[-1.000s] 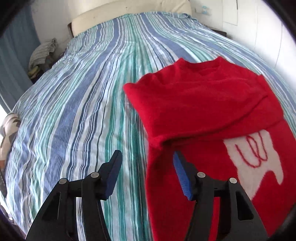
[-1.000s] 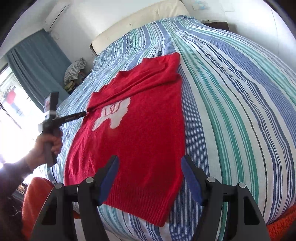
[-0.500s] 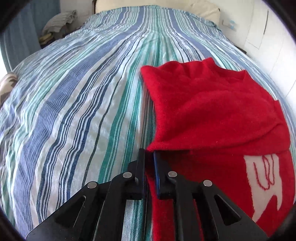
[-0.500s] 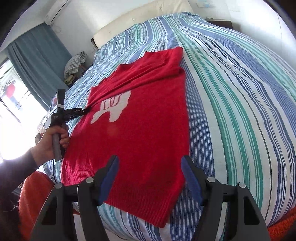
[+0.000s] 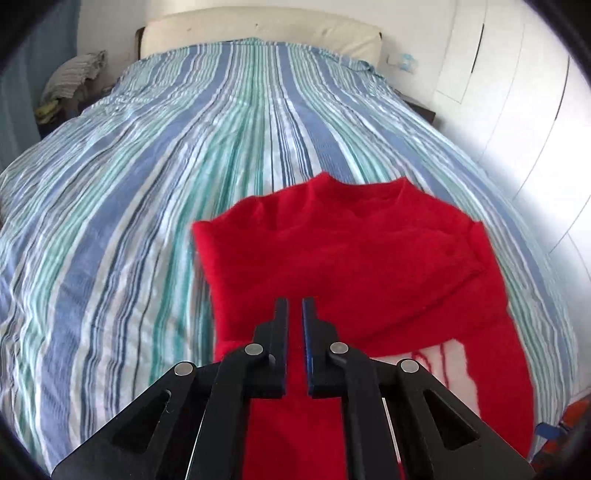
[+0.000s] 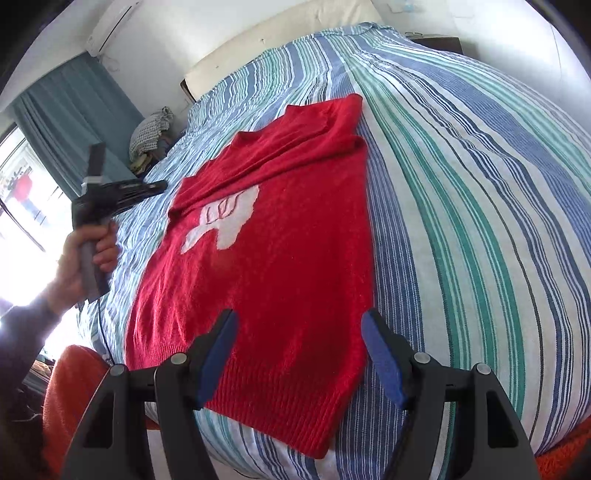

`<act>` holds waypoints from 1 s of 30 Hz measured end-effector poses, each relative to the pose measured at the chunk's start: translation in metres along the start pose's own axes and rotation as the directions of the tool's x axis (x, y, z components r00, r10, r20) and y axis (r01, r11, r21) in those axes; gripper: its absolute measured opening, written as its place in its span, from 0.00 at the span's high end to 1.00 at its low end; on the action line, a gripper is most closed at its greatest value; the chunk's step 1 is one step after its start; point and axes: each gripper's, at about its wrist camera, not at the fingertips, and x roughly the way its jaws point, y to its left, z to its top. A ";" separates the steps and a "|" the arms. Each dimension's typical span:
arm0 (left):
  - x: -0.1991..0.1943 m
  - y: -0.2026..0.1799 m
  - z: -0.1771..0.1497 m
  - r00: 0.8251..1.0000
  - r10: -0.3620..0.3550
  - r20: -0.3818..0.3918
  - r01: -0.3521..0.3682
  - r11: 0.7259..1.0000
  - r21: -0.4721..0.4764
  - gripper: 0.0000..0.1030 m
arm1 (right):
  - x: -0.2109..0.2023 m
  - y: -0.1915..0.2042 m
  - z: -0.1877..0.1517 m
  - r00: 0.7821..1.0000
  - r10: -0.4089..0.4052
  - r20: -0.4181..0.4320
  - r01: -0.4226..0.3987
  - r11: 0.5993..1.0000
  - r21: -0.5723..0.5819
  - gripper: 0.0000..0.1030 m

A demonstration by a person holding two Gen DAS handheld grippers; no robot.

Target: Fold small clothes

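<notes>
Counts: you have two grippers, one red sweater, one striped bed cover and one far pile of clothes.
Right gripper: yours stands released, blue pads wide apart, hovering over the ribbed hem and gripping nothing.
Orange cloth: it sits nearest you, at the bed's left foot corner.
Your hand: one shows, wrapped round the left tool's handle.
Left gripper: its jaws have just been closing and are now clenched to a thin slit. From the right wrist view its tips sit just beside the sweater's left edge, over the stripes; no cloth is seen pinched.
Sweater position: it lies flat on the near half of the bed.
Long axis: it runs with the stripes, hem toward you, neck toward the headboard.
Front: one white motif faces up, with the sleeves folded across above it.
In the way: nothing lies on the sweater.
Far surroundings: one teal curtain, one wall air conditioner, white wardrobe doors.
</notes>
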 end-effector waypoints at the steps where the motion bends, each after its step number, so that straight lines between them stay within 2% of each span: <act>1: 0.020 0.003 -0.006 0.997 0.068 -0.039 -0.068 0.998 0.010 0.96 | -0.001 0.000 0.000 1.000 -0.004 0.003 0.004 1.000 -0.001 0.33; 2: 0.035 0.011 -0.012 0.987 0.141 -0.081 -0.140 0.990 0.008 0.97 | -0.002 0.000 0.000 1.000 -0.007 0.007 0.007 1.000 -0.001 0.33; 3: 0.050 0.026 -0.022 0.974 0.183 -0.131 -0.187 0.982 -0.017 0.99 | -0.003 -0.001 0.000 1.000 -0.009 0.009 0.009 1.000 0.001 0.33; 4: 0.054 0.043 -0.029 0.980 0.150 -0.130 -0.159 0.985 -0.064 0.98 | -0.005 -0.002 0.000 1.000 -0.011 0.010 0.011 1.000 0.004 0.33; 5: 0.049 0.051 -0.031 0.979 0.174 -0.107 -0.183 0.980 -0.081 0.98 | -0.005 -0.003 -0.001 1.000 -0.011 0.010 0.011 1.000 0.007 0.33; 6: 0.046 0.055 -0.029 0.959 0.257 -0.118 -0.266 0.961 -0.074 0.98 | -0.006 -0.004 -0.001 1.000 -0.012 0.008 0.012 1.000 0.009 0.33; 7: 0.044 0.061 -0.027 0.958 0.256 -0.133 -0.268 0.960 -0.084 0.97 | -0.005 -0.005 -0.001 1.000 -0.013 0.005 0.013 1.000 0.011 0.33; 9: 0.032 0.069 -0.026 0.959 0.243 -0.145 -0.261 0.959 -0.113 0.97 | -0.003 -0.006 0.001 1.000 -0.007 0.001 0.007 1.000 0.013 0.33; 11: 0.008 0.072 -0.027 0.966 0.231 -0.119 -0.246 0.960 -0.137 0.95 | -0.006 -0.004 0.004 1.000 -0.007 0.017 0.006 1.000 0.005 0.33; 14: -0.036 0.054 -0.044 0.986 0.160 -0.052 -0.165 0.979 -0.118 0.76 | -0.012 0.000 0.004 0.999 -0.025 0.042 0.026 0.999 -0.020 0.33; 16: -0.064 0.027 -0.067 0.995 0.091 -0.027 -0.093 0.993 -0.070 0.64 | -0.013 0.005 0.004 0.999 -0.021 0.045 0.024 0.999 -0.047 0.33; 18: -0.079 0.003 -0.090 1.000 0.010 -0.022 -0.011 1.000 -0.029 0.57 | -0.014 0.018 0.003 0.998 0.034 0.050 -0.029 0.995 -0.100 0.32; 20: -0.085 -0.023 -0.124 0.997 -0.038 -0.062 0.039 0.999 0.020 0.51 | -0.009 0.037 0.001 0.998 0.052 0.035 -0.044 0.980 -0.194 0.30; 22: -0.072 -0.041 -0.160 0.987 0.011 -0.163 0.000 0.998 0.070 0.50 | 0.007 0.049 -0.007 0.999 0.036 -0.038 -0.044 0.968 -0.245 0.30; 23: -0.065 -0.041 -0.180 0.975 0.062 -0.211 -0.046 0.996 0.081 0.50 | 0.020 0.047 -0.013 0.993 -0.009 -0.115 -0.019 0.972 -0.235 0.30; 24: -0.072 -0.040 -0.192 0.980 0.082 -0.182 -0.069 0.995 0.075 0.50 | 0.034 0.039 -0.021 0.978 -0.063 -0.198 0.021 0.979 -0.205 0.30; 25: -0.081 -0.039 -0.199 0.981 0.099 -0.164 -0.087 0.993 0.079 0.50 | 0.037 0.027 -0.030 0.969 -0.080 -0.236 0.042 0.986 -0.162 0.32; 27: -0.097 -0.038 -0.205 0.975 0.125 -0.185 -0.109 0.989 0.096 0.50 | 0.015 0.013 -0.032 0.984 -0.033 -0.176 0.019 0.997 -0.077 0.34; 29: -0.117 -0.030 -0.208 0.983 0.115 -0.143 -0.107 0.992 0.064 0.48 | -0.005 0.006 -0.025 0.990 -0.068 -0.122 0.064 0.997 -0.032 0.33; 30: -0.128 -0.024 -0.208 0.988 0.114 -0.104 -0.111 0.993 0.033 0.41 | -0.016 0.003 -0.022 0.993 -0.102 -0.062 0.101 0.995 -0.025 0.33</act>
